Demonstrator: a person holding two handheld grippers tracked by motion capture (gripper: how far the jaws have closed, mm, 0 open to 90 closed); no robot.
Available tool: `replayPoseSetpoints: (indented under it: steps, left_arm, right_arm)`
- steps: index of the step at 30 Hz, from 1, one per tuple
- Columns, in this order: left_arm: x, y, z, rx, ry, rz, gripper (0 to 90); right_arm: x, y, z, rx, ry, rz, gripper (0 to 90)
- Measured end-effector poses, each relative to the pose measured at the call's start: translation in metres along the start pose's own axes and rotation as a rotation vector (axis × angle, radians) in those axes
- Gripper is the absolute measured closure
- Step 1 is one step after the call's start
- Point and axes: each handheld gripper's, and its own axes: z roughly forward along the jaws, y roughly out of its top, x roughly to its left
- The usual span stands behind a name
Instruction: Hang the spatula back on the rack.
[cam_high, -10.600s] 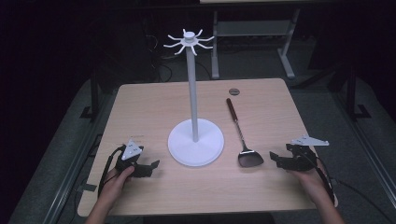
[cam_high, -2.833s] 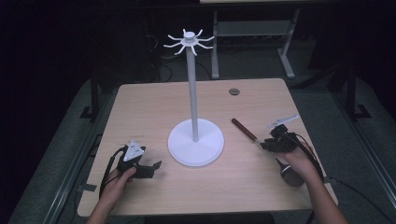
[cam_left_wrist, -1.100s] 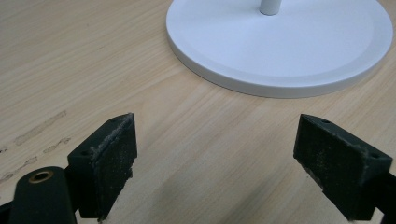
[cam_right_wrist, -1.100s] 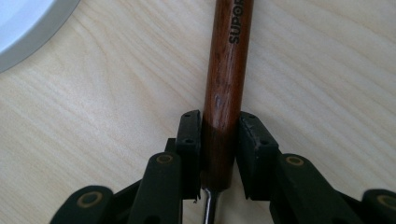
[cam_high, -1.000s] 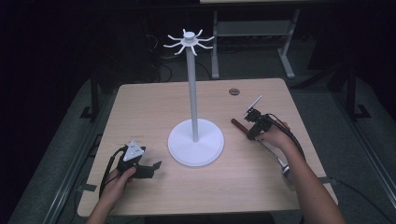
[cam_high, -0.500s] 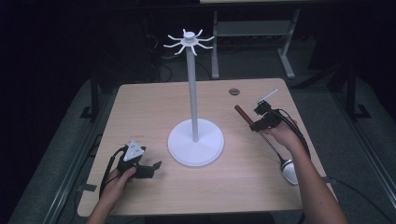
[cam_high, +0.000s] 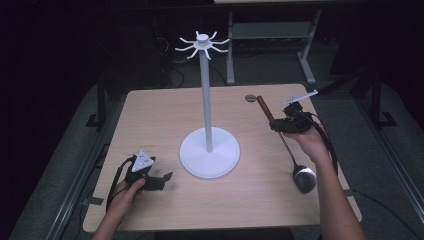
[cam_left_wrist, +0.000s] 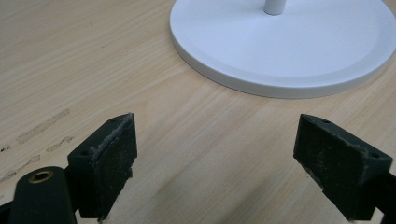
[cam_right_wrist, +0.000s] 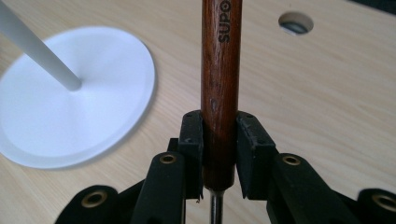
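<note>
Looks like a lab / test room, not a home: one light wood table (cam_high: 165, 110) w/ a cable hole (cam_high: 250, 98) at its far right, on grey carpet (cam_high: 75, 150) in a dim room. Metal desk legs (cam_high: 230, 50) and loose cables (cam_high: 172, 75) on the far side. Table holds little besides a white hook stand (cam_high: 209, 150), i.e. a staged recording setup.

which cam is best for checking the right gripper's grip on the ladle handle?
Right gripper view: the right gripper has both pads pressed on the brown wooden ladle handle, near its lower end. The high view shows the whole ladle lifted at a slant, bowl hanging low, but the grip is small. The left gripper view faces the stand's base.
</note>
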Motion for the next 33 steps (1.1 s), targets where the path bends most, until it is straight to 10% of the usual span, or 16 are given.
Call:
replayPoseSetpoints:
  steps: [33]
  left_arm:
    - [0.000,0.000,0.000,-0.001,0.005,0.012,12.8]
  right_arm:
    - [0.005,-0.007,-0.046,-0.410,0.113,0.025,74.1]
